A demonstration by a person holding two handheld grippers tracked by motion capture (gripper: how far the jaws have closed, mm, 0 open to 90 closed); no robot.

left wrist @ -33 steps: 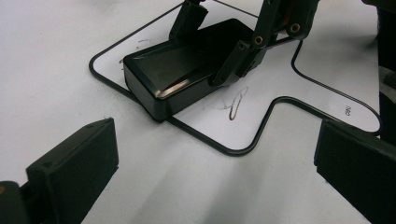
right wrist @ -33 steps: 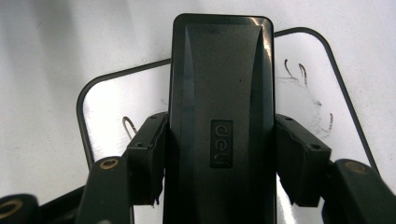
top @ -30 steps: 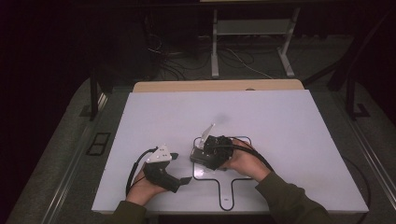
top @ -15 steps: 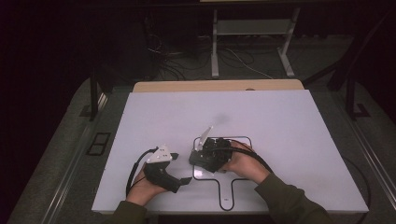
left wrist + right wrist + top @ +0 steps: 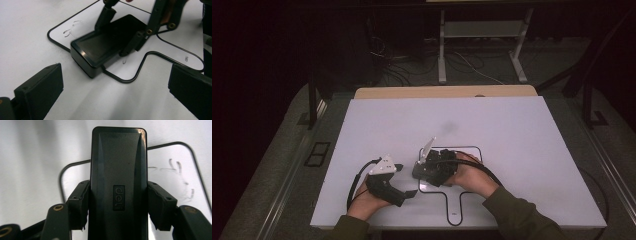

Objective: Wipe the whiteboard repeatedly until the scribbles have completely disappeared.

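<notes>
A flat black rectangular device [image 5: 118, 170] with a "deli" logo lies low over the white table, its near corner [image 5: 87, 67] across a drawn black outline [image 5: 130, 80]. My right gripper [image 5: 118, 205] is shut on it, one pad pressing each long side. In the high view that gripper [image 5: 421, 172] is at the table's front middle, its plate tilted up. My left gripper [image 5: 406, 180] rests just left of it, open with nothing between its jaws [image 5: 115, 87], which face the device from a short way off.
The white table top [image 5: 512, 130] carries a black outline with a stem running toward the front edge [image 5: 454, 210]. Faint pen scribbles [image 5: 72, 27] lie inside the outline. Beyond the table are a wooden strip [image 5: 442, 92], cables and a metal stand [image 5: 482, 45] on the dark floor.
My right gripper, with the black device in it, has edged slightly left and toward the front edge. The left gripper has stayed put.
</notes>
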